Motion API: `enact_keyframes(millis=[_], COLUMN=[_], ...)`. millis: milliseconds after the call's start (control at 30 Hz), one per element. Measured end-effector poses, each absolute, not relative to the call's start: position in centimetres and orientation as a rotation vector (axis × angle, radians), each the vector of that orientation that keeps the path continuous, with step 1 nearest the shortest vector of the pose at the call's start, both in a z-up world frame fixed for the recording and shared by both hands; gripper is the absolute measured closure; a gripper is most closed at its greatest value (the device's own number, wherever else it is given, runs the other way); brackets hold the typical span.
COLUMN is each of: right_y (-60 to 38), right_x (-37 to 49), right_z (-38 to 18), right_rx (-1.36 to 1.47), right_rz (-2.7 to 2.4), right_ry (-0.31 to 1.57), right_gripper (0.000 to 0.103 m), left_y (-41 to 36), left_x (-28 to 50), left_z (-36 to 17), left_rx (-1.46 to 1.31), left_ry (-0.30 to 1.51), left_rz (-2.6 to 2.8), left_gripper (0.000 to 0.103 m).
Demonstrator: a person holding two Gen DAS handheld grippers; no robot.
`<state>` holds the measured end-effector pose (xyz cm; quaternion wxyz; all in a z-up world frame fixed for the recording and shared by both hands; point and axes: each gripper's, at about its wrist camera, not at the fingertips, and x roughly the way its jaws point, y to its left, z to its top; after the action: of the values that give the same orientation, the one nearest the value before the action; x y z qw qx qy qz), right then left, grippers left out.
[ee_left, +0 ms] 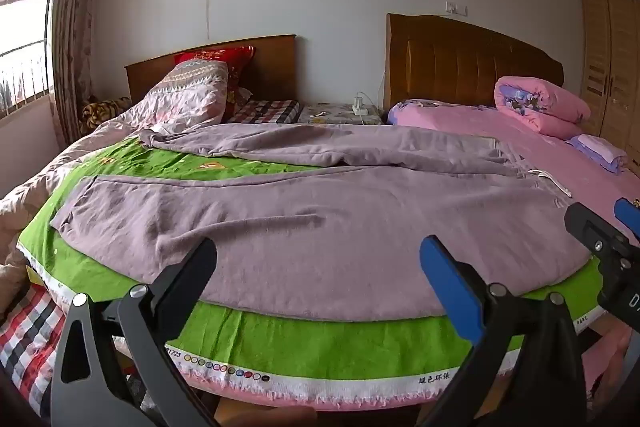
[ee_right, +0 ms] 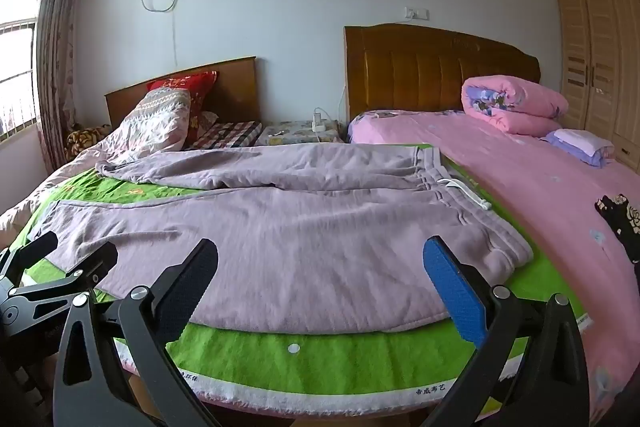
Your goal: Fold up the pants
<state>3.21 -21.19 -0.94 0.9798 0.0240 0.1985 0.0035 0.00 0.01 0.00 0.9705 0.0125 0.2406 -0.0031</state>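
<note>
Soft mauve-grey fleece sweatpants [ee_left: 304,223] spread flat across a bright green printed cloth [ee_left: 320,343] on the bed, lying crosswise to both cameras. Waistband [ee_right: 432,167] to the right, ribbed, with a white drawstring [ee_right: 468,193] trailing loose over it toward the pink bedsheet [ee_right: 540,187]. Legs stretched out to the left: near leg broad and mostly smooth, ending in a cuff [ee_left: 68,211] close to the left edge of the green cloth; far leg [ee_left: 280,143] more rumpled, with raised creases and a twisted end up by the patterned white quilt [ee_left: 184,95]. Wedge of green visible between the two legs at the left. Fabric matte, slightly nubby, with shallow wrinkles fanning from the crotch area.

Left gripper [ee_left: 318,259] spread wide, one black pad and one blue pad, hovering just above the near hem of the near leg, clear of the cloth, holding nothing. Right gripper [ee_right: 320,259] likewise spread wide and empty, poised over the near edge of the sweatpants closer to the waistband end. Right gripper also visible at the right margin of the left wrist view, left gripper at the left margin of the right wrist view.

Rolled pink blanket [ee_right: 516,103] against the brown wooden headboard [ee_right: 432,67] beyond.
</note>
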Motion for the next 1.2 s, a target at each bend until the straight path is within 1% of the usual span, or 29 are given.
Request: enact_keyframes(millis=[1200], right_y=[-21.38], right_x=[3.50], right_z=[-1.44], right_rx=[0.062], right_rz=[0.016], right_ry=[0.415], right_gripper=[0.004], left_y=[0.11], left_x=[0.27], left_z=[-0.55], left_rx=[0.017], left_ry=[0.516], left_rz=[-0.009], left_gripper=[0.001])
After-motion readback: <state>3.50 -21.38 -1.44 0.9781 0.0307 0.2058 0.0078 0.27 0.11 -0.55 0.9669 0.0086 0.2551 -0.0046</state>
